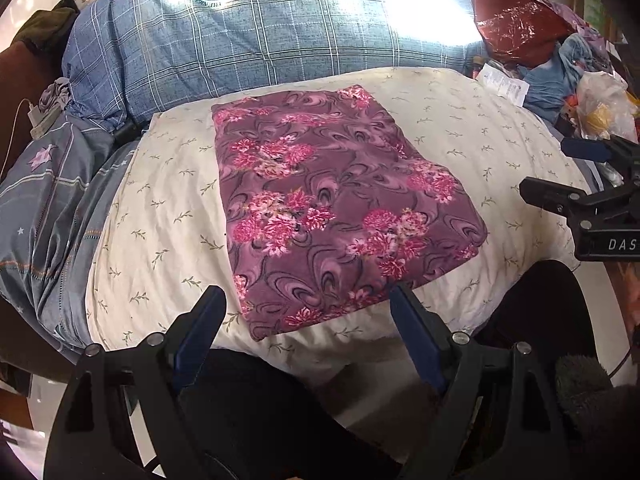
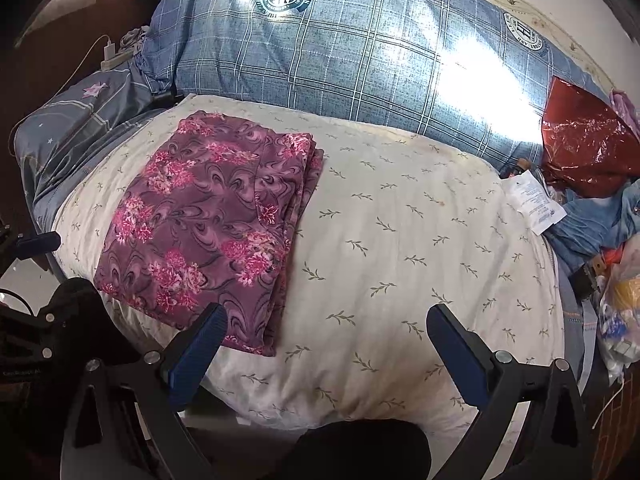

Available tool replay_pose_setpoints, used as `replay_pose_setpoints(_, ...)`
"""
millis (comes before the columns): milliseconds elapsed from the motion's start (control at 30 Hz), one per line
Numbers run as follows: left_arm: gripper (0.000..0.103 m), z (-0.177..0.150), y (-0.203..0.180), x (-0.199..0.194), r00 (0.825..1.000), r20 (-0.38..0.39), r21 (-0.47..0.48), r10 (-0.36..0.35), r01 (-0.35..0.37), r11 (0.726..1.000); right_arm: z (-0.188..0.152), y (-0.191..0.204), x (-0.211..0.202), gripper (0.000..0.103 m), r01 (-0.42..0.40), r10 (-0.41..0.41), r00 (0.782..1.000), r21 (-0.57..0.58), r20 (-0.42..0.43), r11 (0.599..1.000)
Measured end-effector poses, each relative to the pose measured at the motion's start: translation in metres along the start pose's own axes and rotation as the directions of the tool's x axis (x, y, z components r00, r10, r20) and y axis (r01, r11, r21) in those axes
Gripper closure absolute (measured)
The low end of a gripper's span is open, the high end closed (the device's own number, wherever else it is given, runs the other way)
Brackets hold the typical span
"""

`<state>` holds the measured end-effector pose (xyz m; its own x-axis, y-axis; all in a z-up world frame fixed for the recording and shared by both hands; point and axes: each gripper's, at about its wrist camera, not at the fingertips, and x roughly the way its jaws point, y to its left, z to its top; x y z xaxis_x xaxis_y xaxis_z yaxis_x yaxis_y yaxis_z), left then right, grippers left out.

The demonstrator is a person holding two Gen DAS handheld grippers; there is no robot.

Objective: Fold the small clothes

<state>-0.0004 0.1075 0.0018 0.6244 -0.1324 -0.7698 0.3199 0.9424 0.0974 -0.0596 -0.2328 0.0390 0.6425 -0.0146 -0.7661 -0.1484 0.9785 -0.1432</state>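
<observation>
A purple garment with pink flowers (image 1: 336, 204) lies folded into a flat rectangle on a cream pillow with a leaf print (image 1: 160, 220). It also shows in the right wrist view (image 2: 208, 224), left of the middle of the pillow (image 2: 400, 240). My left gripper (image 1: 308, 300) is open and empty, just above the garment's near edge. My right gripper (image 2: 328, 320) is open and empty above the pillow, to the right of the garment's near corner. The right gripper also shows at the right edge of the left wrist view (image 1: 560, 172).
A blue plaid quilt (image 2: 360, 52) lies behind the pillow. A grey star-print pillow (image 1: 52, 208) is at the left. A red foil bag (image 2: 584, 144), a paper label (image 2: 534, 200), blue cloth (image 2: 592, 224) and plastic bags (image 2: 620, 300) clutter the right side. A charger (image 2: 109, 50) lies far left.
</observation>
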Motion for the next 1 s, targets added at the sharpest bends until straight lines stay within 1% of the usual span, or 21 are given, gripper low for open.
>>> replay_pose_setpoints(267, 0.018, -0.002, -0.007, -0.002, 1.000, 0.001, 0.016, -0.001, 0.001, 1.000, -0.001, -0.006, 0.003, 0.002, -0.007, 0.007, 1.000, 0.000, -0.012, 1.000)
replay_pose_setpoints(433, 0.018, -0.002, -0.008, -0.001, 1.000, -0.005, 0.013, 0.001, -0.001, 1.000, -0.006, -0.002, 0.005, 0.002, 0.052, -0.053, 0.998, -0.053, -0.018, 0.997)
replay_pose_setpoints(700, 0.018, -0.003, -0.010, 0.002, 1.000, -0.022, 0.025, -0.016, 0.017, 1.000, -0.007, -0.004, 0.007, 0.002, 0.042, -0.043, 0.999, -0.056, -0.026, 0.998)
replay_pose_setpoints(800, 0.018, -0.003, -0.012, -0.001, 1.000, 0.002, 0.032, -0.023, 0.023, 0.999, -0.007, -0.006, 0.008, 0.002, 0.025, -0.027, 0.999, -0.046, -0.033, 0.999)
replay_pose_setpoints(867, 0.018, -0.002, -0.012, -0.001, 1.000, 0.002, 0.033, -0.023, 0.023, 0.999, -0.006, -0.008, 0.010, 0.002, 0.019, -0.020, 0.999, -0.043, -0.037, 0.999)
replay_pose_setpoints(1000, 0.018, 0.000, -0.009, 0.002, 1.000, -0.009, 0.031, -0.020, 0.020, 0.999, -0.003, -0.012, 0.014, 0.002, 0.033, -0.036, 0.998, -0.050, -0.051, 0.998)
